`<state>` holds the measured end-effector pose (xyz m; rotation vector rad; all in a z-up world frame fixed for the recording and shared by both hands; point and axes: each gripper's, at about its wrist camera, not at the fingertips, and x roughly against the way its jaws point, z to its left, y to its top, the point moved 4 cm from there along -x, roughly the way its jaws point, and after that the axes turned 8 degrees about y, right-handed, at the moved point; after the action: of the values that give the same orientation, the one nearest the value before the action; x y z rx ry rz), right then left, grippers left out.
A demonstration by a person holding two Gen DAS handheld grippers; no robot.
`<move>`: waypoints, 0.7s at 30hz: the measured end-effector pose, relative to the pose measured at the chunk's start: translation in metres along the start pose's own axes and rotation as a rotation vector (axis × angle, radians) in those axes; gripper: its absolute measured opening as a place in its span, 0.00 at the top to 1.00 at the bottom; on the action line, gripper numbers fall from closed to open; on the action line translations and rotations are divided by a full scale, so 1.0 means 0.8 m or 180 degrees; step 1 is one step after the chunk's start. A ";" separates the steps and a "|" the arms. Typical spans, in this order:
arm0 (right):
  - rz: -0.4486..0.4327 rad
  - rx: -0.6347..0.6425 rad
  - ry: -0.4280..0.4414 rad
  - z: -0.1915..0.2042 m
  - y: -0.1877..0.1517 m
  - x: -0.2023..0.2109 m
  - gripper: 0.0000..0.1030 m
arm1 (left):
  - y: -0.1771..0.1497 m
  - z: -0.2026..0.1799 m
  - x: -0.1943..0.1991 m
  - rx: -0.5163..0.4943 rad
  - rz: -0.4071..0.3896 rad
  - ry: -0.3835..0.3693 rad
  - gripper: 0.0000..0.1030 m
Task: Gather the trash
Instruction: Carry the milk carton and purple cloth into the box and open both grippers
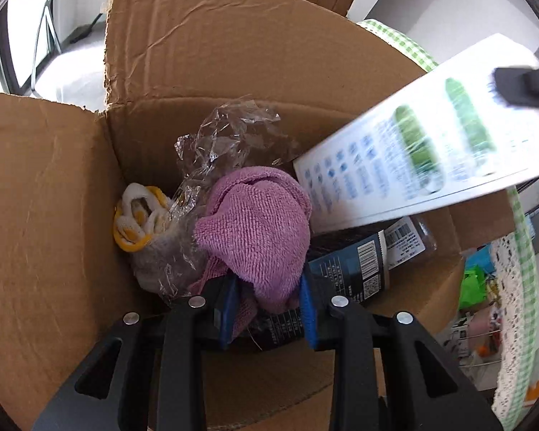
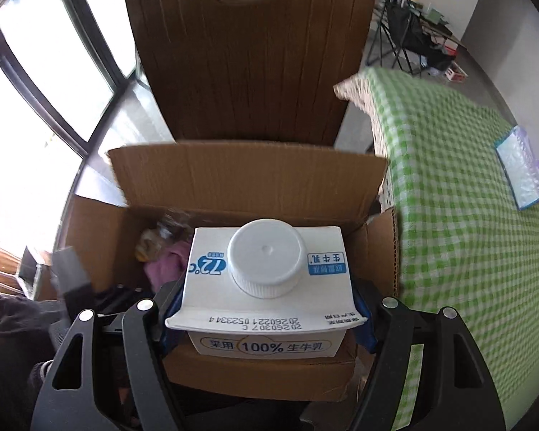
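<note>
An open cardboard box (image 1: 54, 215) holds trash: crumpled clear plastic (image 1: 219, 133), a white and yellow glove (image 1: 140, 215), a pink cloth (image 1: 258, 230) and dark packets (image 1: 363, 265). My left gripper (image 1: 269, 301) is down inside the box, its jaws apart around the hanging end of the pink cloth. My right gripper (image 2: 266, 309) is shut on a white milk carton (image 2: 266, 273) with a round white cap, held over the box (image 2: 248, 176). The carton (image 1: 424, 151) also shows blurred in the left wrist view, slanting over the box's right side.
A table with a green checked cloth (image 2: 449, 215) stands right of the box, with a blue and white packet (image 2: 519, 168) on it. A tall cardboard flap (image 2: 248, 57) rises behind the box. Windows are at left, a folding rack with clutter (image 2: 413, 32) at the back right.
</note>
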<state>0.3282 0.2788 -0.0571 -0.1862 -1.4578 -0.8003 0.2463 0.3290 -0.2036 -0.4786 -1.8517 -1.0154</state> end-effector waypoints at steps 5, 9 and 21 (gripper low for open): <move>0.0196 -0.0226 -0.0027 -0.015 -0.008 -0.061 0.33 | -0.012 -0.018 0.000 -0.0082 -0.0122 0.0227 0.73; 0.0214 -0.0225 -0.0101 -0.012 -0.006 -0.088 0.32 | -0.013 -0.020 -0.003 -0.0063 -0.0134 0.0240 0.73; 0.0085 -0.0010 -0.0185 0.013 -0.011 -0.104 0.30 | 0.026 -0.016 -0.038 0.0456 0.0461 -0.0100 0.68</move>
<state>0.3220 0.3090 -0.1357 -0.2324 -1.5060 -0.7811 0.2822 0.3334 -0.2183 -0.5365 -1.8734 -0.7769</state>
